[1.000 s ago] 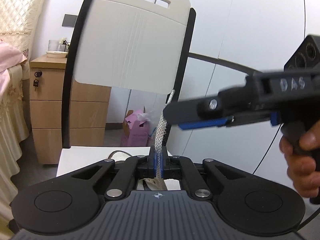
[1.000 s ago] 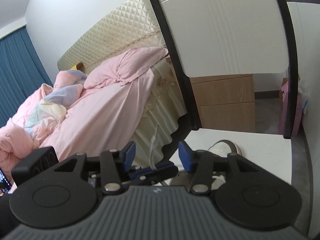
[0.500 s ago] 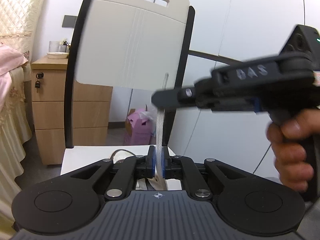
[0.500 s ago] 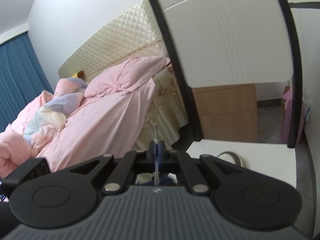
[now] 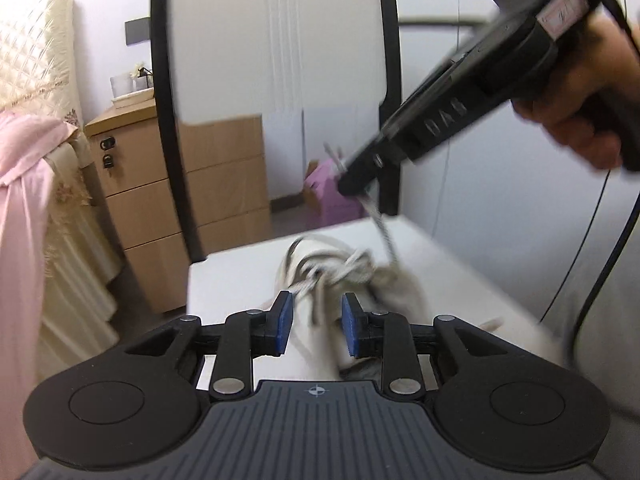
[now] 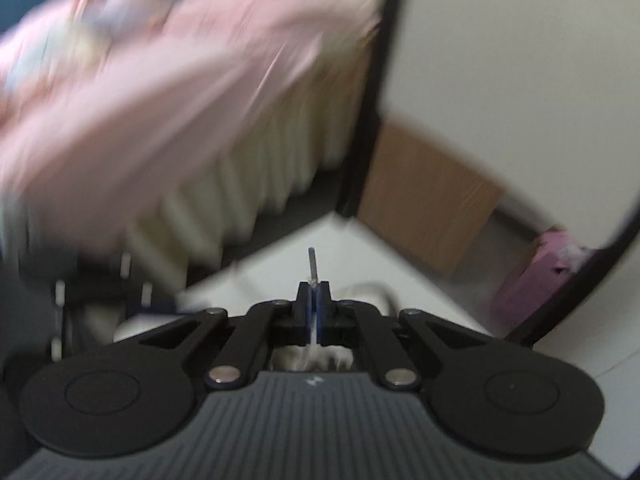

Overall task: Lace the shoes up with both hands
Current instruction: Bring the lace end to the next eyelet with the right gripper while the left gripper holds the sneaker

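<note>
Right claw (image 6: 314, 286) pinches the pale, woven lace (image 5: 382, 226) taut above the blurred shoe (image 5: 360, 276); left claw (image 5: 316, 322) is opening.

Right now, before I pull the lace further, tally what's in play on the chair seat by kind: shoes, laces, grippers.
Shoes: 1, the pale shoe on the chair seat
Laces: 1, the lace running up to the right gripper, which is pinching it
Grippers: 2, with the left gripper opening, its pads pressing on nothing
Total: 4
</note>
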The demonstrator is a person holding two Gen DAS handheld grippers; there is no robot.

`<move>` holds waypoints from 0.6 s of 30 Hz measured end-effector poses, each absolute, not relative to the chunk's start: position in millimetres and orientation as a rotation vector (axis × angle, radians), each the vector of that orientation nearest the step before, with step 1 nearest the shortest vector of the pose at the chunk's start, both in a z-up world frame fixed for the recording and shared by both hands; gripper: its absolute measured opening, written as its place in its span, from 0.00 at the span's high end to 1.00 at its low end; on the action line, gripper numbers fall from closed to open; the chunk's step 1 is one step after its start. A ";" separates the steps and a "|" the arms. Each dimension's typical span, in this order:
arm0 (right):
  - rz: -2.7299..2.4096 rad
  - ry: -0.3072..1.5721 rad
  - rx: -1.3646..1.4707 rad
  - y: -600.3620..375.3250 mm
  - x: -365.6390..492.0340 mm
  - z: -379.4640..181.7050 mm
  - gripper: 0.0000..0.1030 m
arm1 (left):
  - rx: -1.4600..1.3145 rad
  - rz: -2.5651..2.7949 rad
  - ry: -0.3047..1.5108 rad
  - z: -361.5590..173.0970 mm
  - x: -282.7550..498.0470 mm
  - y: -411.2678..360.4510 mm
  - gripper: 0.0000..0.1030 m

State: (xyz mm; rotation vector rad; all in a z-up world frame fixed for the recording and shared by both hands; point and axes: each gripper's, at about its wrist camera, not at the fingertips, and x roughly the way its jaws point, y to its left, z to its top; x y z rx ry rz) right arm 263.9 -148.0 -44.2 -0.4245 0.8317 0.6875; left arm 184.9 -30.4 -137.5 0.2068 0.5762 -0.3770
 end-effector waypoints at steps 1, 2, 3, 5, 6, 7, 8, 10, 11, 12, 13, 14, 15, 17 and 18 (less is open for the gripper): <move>0.714 0.875 -0.479 -141.0 267.4 -51.7 0.97 | 0.220 -0.374 0.583 -140.6 186.8 -31.0 0.71; 0.744 0.913 -0.520 -135.0 270.7 -57.7 0.97 | 0.208 -0.381 0.597 -143.1 189.3 -30.2 0.71; 0.772 0.950 -0.553 -129.6 275.1 -63.0 0.97 | 0.184 -0.389 0.612 -145.1 192.3 -28.9 0.71; 0.812 1.012 -0.594 -119.9 283.7 -70.0 0.97 | 0.138 -0.402 0.634 -148.9 198.2 -26.3 0.75; 0.829 1.042 -0.612 -115.3 287.7 -72.9 0.97 | 0.105 -0.408 0.644 -150.6 201.3 -24.3 0.78; 0.843 1.069 -0.632 -111.0 290.6 -75.1 0.97 | 0.049 -0.416 0.668 -152.9 206.1 -20.3 0.85; 0.857 1.090 -0.653 -106.5 292.9 -76.7 0.97 | -0.023 -0.419 0.696 -155.4 211.2 -13.6 0.88; 0.878 1.139 -0.680 -101.8 298.0 -80.7 0.97 | -0.171 -0.429 0.746 -160.3 221.2 1.2 0.88; 0.886 1.166 -0.692 -99.8 300.2 -83.7 0.97 | -0.252 -0.437 0.771 -163.4 226.6 9.6 0.88; 0.894 1.194 -0.703 -98.0 302.6 -86.9 0.97 | -0.339 -0.441 0.796 -167.6 232.0 19.0 0.88; 0.899 1.219 -0.709 -97.0 305.0 -90.2 0.97 | -0.416 -0.445 0.817 -172.1 236.6 27.2 0.88; 0.900 1.240 -0.713 -96.3 305.8 -93.3 0.97 | -0.482 -0.450 0.835 -176.3 240.1 34.3 0.88; 0.901 1.258 -0.716 -95.6 307.8 -97.0 0.97 | -0.543 -0.455 0.851 -180.3 242.7 40.6 0.88; 0.908 1.285 -0.713 -94.4 311.7 -102.8 0.97 | -0.627 -0.463 0.872 -186.6 245.4 49.6 0.88; 0.909 1.293 -0.708 -94.6 313.6 -104.1 0.97 | -0.660 -0.465 0.880 -188.0 245.7 51.9 0.88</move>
